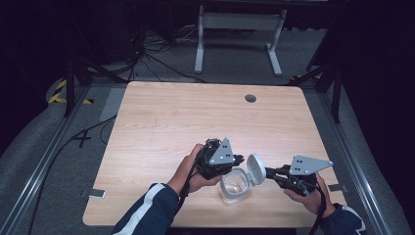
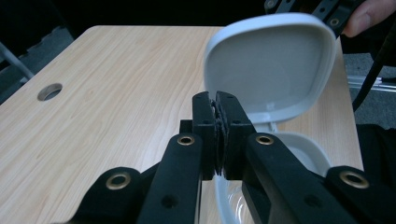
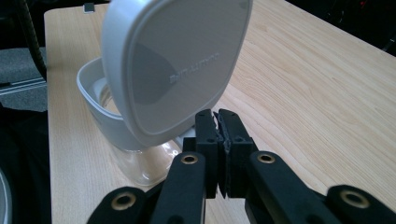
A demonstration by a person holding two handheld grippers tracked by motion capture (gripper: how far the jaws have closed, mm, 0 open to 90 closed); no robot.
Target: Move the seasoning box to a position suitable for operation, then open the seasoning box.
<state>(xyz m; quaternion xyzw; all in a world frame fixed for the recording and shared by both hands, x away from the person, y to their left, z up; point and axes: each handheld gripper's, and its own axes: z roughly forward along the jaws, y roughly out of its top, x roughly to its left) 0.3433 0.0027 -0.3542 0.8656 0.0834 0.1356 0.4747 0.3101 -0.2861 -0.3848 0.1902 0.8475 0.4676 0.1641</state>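
A clear jar (image 1: 234, 188) with a white rim stands near the table's front edge, its hinged white lid (image 1: 256, 169) tipped up and open. My left gripper (image 1: 240, 158) is at the jar's left, just above the rim, jaws shut with nothing between them. In the left gripper view the lid's inside (image 2: 271, 65) rises right behind the shut tips (image 2: 218, 100), and the jar rim (image 2: 303, 144) lies below to the right. My right gripper (image 1: 270, 172) is shut behind the lid. In its view the lid's outer face (image 3: 173, 60) stands just beyond its tips (image 3: 217, 114), with the jar (image 3: 91, 91) behind.
The wooden table (image 1: 195, 122) has a round cable hole (image 1: 250, 98) at the back. A white desk frame (image 1: 240, 34) and cables lie on the floor beyond. Metal rails run along both sides of the table.
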